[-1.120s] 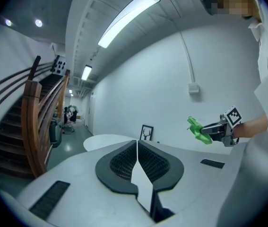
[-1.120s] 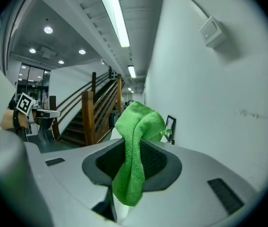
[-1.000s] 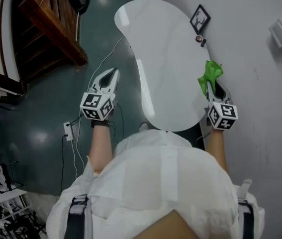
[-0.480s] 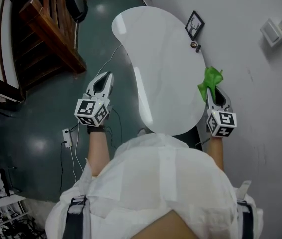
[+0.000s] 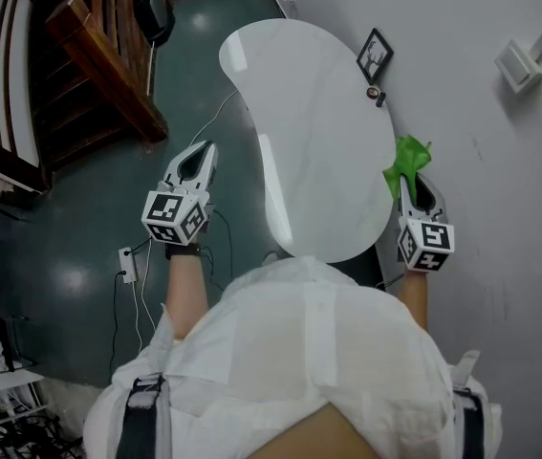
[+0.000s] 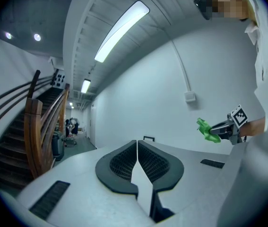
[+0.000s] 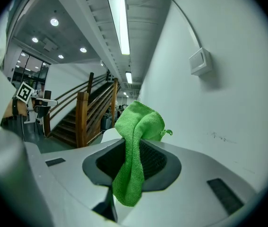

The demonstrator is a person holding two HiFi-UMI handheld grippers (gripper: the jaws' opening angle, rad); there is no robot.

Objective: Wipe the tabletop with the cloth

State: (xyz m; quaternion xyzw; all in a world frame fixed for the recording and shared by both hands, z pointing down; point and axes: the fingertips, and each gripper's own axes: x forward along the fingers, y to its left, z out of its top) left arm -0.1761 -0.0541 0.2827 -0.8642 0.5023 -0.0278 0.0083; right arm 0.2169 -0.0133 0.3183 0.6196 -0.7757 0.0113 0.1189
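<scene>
A white kidney-shaped tabletop (image 5: 309,113) stands against the wall ahead of me. My right gripper (image 5: 412,172) is shut on a bright green cloth (image 5: 408,158), held up at the table's right edge near the wall. In the right gripper view the cloth (image 7: 134,145) hangs folded between the jaws, bunched above them. My left gripper (image 5: 201,153) hovers over the floor left of the table, jaws shut and empty. The left gripper view shows its closed tips (image 6: 137,143) and, off to the right, the green cloth (image 6: 206,129) in the other gripper.
A small framed picture (image 5: 374,54) leans on the wall at the table's far right, with a small dark object (image 5: 376,93) beside it. A wooden staircase (image 5: 89,51) rises at the left. A power strip and cables (image 5: 129,261) lie on the dark green floor.
Both grippers shifted only slightly; the left one moved a little left and the view drifted. The cloth stays in the right gripper.
</scene>
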